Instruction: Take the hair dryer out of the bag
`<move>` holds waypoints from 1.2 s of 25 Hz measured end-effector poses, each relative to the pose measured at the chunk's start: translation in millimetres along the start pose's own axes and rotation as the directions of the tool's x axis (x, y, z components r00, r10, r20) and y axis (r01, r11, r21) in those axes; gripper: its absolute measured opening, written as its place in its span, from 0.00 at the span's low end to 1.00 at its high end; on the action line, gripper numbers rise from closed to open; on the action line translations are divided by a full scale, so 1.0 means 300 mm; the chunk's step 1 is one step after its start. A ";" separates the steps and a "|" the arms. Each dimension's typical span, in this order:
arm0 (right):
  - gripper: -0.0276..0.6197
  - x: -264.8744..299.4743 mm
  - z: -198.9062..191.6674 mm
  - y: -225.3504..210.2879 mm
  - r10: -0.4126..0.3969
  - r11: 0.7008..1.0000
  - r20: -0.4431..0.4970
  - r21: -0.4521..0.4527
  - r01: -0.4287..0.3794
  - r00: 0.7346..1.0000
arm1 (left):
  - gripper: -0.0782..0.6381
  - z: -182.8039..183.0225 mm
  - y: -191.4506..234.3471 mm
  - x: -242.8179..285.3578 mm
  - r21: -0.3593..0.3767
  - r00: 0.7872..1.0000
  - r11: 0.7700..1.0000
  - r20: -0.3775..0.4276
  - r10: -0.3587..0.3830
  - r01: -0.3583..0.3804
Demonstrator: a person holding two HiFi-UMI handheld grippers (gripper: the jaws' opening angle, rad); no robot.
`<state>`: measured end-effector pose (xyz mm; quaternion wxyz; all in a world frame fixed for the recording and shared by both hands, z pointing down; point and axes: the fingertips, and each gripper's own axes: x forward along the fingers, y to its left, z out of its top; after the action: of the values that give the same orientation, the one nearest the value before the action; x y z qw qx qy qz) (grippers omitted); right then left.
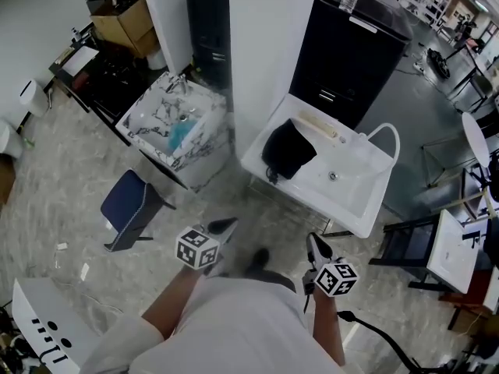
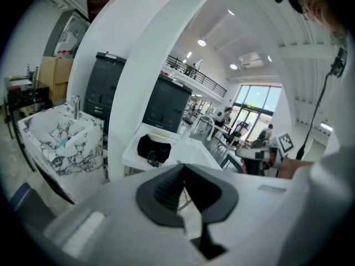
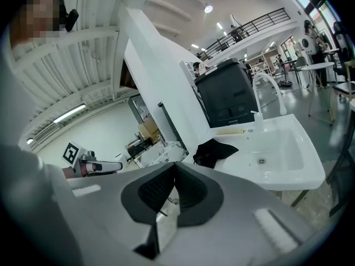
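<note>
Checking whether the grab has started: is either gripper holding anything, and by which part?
Nothing is held. The left gripper and right gripper are both shut and empty, well apart from the black bag lying on the white sink.

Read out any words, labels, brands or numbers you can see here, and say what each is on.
No text can be read in any view.
On the tall black cabinet, a white label: too small to read.
On the left gripper and right gripper, black-and-white square markers: patterns, not letters.
</note>
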<state>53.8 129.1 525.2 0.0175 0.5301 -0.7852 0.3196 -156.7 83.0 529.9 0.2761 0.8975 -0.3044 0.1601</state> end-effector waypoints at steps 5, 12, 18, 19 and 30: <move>0.05 0.044 0.042 -0.125 0.030 1.000 -0.043 0.007 -0.030 0.999 | 0.11 0.045 -0.013 0.133 -0.024 1.000 1.000 0.002 0.015 -0.015; 0.05 0.110 0.102 -0.268 0.077 0.997 -0.073 -0.003 -0.077 0.994 | 0.11 0.078 -0.024 0.285 -0.048 0.999 0.998 0.003 0.040 -0.040; 0.05 0.148 0.119 -0.311 0.112 0.994 -0.089 0.008 -0.112 0.990 | 0.11 0.098 -0.034 0.350 -0.065 0.999 0.997 -0.004 0.048 -0.048; 0.05 0.153 0.119 -0.316 0.115 0.993 -0.092 0.012 -0.115 0.989 | 0.11 0.100 -0.033 0.356 -0.075 0.999 0.996 0.000 0.046 -0.046; 0.05 0.213 0.131 -0.345 0.121 0.993 -0.104 0.021 -0.120 0.987 | 0.11 0.138 -0.002 0.424 -0.055 0.999 0.998 0.032 0.039 -0.037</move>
<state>125.4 31.8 567.5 0.0355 0.4643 -0.8115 0.3531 -54.4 0.6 554.7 0.2923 0.8862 -0.3301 0.1419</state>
